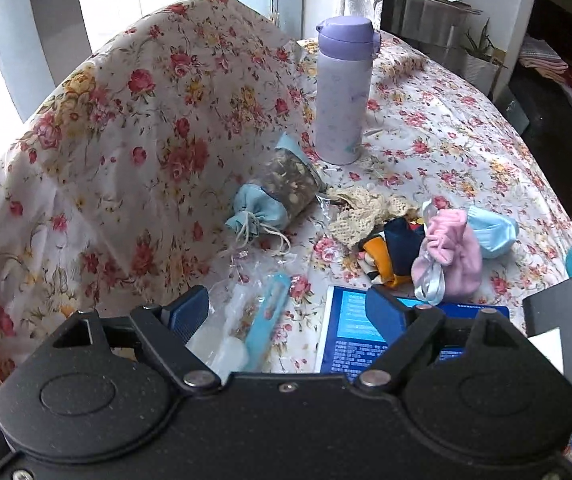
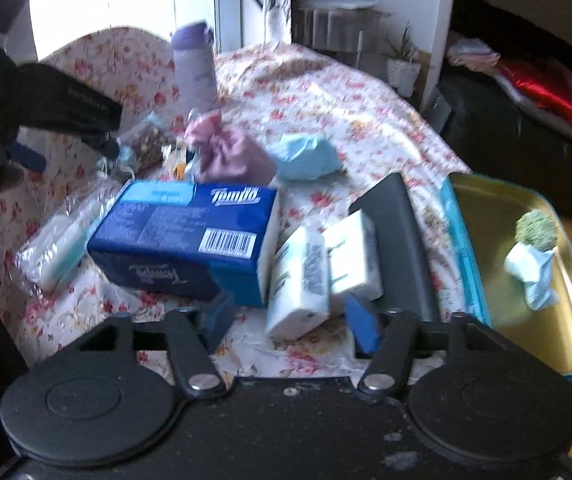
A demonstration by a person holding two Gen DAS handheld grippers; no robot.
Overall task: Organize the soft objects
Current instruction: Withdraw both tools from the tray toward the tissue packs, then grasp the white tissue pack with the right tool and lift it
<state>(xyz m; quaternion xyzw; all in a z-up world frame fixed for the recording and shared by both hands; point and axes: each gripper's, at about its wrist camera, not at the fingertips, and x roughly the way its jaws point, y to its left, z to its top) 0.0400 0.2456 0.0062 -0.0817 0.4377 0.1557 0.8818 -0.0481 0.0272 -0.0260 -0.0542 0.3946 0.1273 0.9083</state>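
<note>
A: Left tool [image 1: 288, 312] released, jaws spread wide, nothing between. Hovering over the bench [image 1: 426, 128], floral cloth all over.
B: Right tool [image 2: 290, 316] likewise released, empty. Low over the near edge, white tissue pack [image 2: 298, 284] just ahead between the blue pads.

A: Soft things, left view: herb sachet [image 1: 277, 196] lying on its side, blue ends, cord loose, just before the bottle [image 1: 344, 92]. Lace scrap [image 1: 362, 210] right of it.
B: Then a cluster: pink pouch [image 1: 452, 256] with ribbon, touching dark and orange cloth [image 1: 386, 248] on one side, blue pouch [image 1: 492, 230] on the other.

A: Blue tissue box [image 2: 189, 236] near centre in the right view, pink pouch just behind it. Clear packet [image 1: 245, 320] with a blue strip left of the box, close under the left tool.
B: Second white pack [image 2: 352, 256] leaning on a dark block [image 2: 402, 240].

A: Tin [image 2: 558, 320] at far right, gold inside, teal rim. One small sachet [image 2: 534, 256] in it, green top, pale blue tail.
B: Right view blurred; fine detail unclear.
</note>
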